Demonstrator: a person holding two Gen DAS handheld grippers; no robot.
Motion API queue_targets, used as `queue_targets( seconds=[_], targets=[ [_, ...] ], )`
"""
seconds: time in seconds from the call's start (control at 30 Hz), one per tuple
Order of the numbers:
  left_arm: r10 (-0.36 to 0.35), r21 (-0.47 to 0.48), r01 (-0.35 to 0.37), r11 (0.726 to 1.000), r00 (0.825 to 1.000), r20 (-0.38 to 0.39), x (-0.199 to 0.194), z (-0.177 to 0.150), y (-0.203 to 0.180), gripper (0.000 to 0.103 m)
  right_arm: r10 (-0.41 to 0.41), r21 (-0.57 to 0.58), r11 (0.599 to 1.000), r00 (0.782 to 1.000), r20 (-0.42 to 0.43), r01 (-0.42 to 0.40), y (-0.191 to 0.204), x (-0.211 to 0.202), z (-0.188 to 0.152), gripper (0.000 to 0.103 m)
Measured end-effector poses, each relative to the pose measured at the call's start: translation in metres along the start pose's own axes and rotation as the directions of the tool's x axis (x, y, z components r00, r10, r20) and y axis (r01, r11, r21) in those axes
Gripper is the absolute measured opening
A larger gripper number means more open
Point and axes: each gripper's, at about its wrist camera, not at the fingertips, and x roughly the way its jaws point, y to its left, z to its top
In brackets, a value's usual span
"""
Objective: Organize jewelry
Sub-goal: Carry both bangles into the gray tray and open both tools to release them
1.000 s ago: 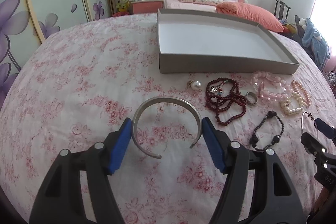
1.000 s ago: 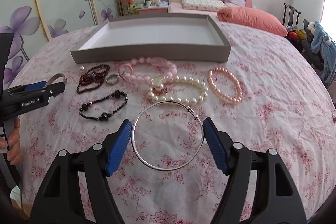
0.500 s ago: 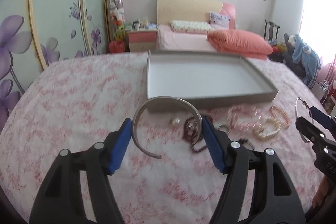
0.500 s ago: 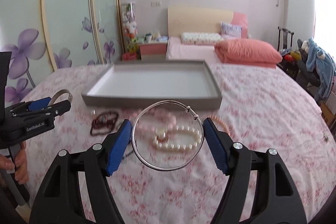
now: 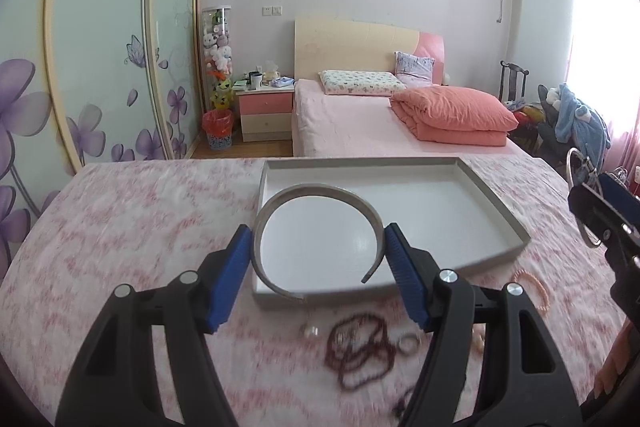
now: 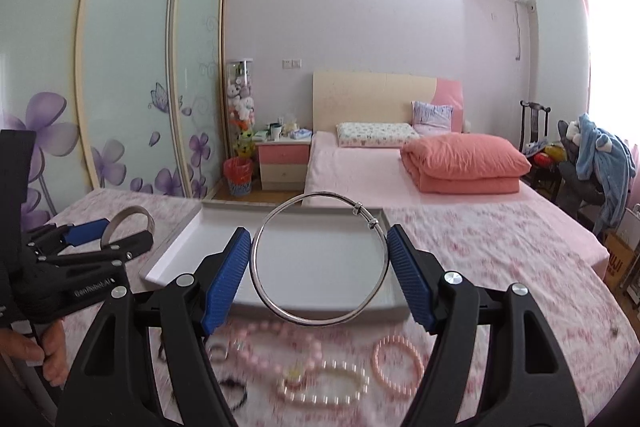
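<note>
Below our left tongs (image 5: 318, 267) most of the loose jewelry is smeared by blur: we can pick out a dark red bead strand (image 5: 360, 355), one small ring (image 5: 408, 343) and one pale bead (image 5: 310, 331), while further pieces are cut off behind the black arms. Under our right tongs (image 6: 320, 269) we count one pink bead strand (image 6: 276, 343), one pearl strand (image 6: 324, 387) and one salmon bead bracelet (image 6: 398, 359), all soft-edged; dark pieces at lower left are too hidden to name. Our left tongs are clamped on one flat silver cuff (image 5: 316, 195), an open C with its gap toward us, held between the blue pads above the near part of the grey tray (image 5: 500, 211). Our right tongs are clamped on one thin silver bangle (image 6: 320, 321), a full hoop with two small collars at its upper right, held above the same tray's near edge. Both pieces hang clear of the flowered cloth (image 5: 140, 219).
</note>
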Motion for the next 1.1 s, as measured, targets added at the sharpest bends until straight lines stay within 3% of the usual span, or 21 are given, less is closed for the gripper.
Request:
queue_targets(
  seconds=[0.13,0.3,0.43,0.6,0.7,1.1],
  targets=[
    [0.018,0.009,-0.018,1.000,1.000,-0.013,0.029,0.012,-0.004,0.066,-0.009,0.000,1.000,1.000,-0.013,0.009,-0.003,0.025,0.003,0.070],
    [0.021,0.006,-0.021,1.000,0.997,-0.075,0.075,0.020,-0.004,0.066,0.010,0.014,1.000,0.993,-0.119,-0.008,-0.007,0.074,-0.002,0.070],
    [0.019,-0.003,-0.020,1.000,0.990,-0.140,0.109,0.019,0.000,0.066,0.030,0.007,1.000,0.972,-0.235,-0.029,-0.002,0.115,-0.013,0.070],
    [0.019,-0.002,-0.020,1.000,0.986,-0.167,0.140,0.027,-0.002,0.067,0.060,0.039,0.998,0.951,-0.303,-0.050,0.002,0.149,-0.012,0.072],
    [0.013,-0.030,-0.018,0.999,0.987,-0.162,0.143,0.032,0.003,0.067,0.071,0.095,0.994,0.961,-0.268,-0.047,-0.006,0.137,-0.007,0.084],
    [0.050,-0.075,-0.058,0.995,0.994,-0.101,0.073,0.016,0.044,0.070,0.035,0.092,0.996,0.980,-0.196,-0.017,-0.032,0.067,-0.013,0.084]
  ],
)
